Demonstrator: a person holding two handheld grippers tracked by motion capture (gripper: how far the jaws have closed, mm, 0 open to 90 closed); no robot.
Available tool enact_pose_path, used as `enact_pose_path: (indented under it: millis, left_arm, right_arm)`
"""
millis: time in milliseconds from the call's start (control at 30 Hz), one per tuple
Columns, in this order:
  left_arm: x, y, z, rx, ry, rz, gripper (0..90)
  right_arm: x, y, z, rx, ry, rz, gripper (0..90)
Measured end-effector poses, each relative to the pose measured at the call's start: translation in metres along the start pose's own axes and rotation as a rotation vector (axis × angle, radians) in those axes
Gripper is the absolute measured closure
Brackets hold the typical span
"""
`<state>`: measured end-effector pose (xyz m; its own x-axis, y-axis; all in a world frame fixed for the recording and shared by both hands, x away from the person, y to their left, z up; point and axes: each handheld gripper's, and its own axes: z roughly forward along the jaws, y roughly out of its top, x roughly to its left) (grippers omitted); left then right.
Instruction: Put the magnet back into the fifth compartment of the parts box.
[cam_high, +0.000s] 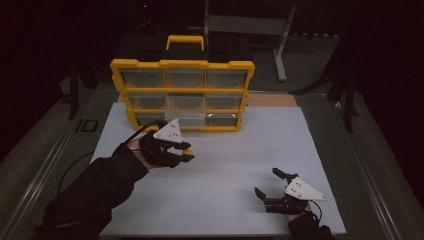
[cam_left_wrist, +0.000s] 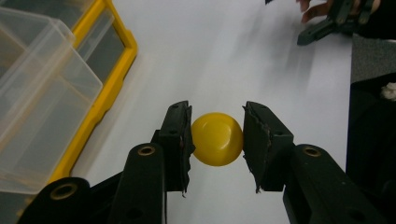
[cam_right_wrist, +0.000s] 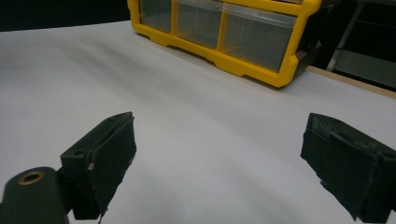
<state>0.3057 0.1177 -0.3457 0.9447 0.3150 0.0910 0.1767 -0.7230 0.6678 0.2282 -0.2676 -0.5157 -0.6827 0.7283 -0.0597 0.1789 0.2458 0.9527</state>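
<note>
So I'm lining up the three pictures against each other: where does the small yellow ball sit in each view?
High view: the small yellow ball sits left of centre, at the tip of the left gripper, in front of the organizer.
Left gripper view: centre, clamped between the two black jaws.
Right gripper view: I can't find it there.
Shared landmark: the yellow-framed plastic drawer organizer.
</note>
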Motion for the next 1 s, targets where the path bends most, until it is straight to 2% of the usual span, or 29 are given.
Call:
enact_pose_path:
  millis: [200,367,667,1000]
  left_arm:
    - [0.009,0.008,-0.008,-0.033,0.011,-0.009,62.8]
    - [0.013,0.012,-0.010,-0.033,0.018,-0.011,62.9]
    - [0.029,0.023,-0.019,-0.081,0.024,-0.028,62.8]
    - [0.042,0.033,-0.027,-0.112,0.033,-0.046,62.8]
  right_arm:
    - [0.000,0.000,0.000,0.000,0.001,0.000,10.0]
    - [0.000,0.000,0.000,-0.001,0.001,-0.002,10.0]
    - [0.000,0.000,0.000,0.001,0.001,0.001,10.0]
    - [0.000,0.000,0.000,0.001,0.001,0.000,10.0]
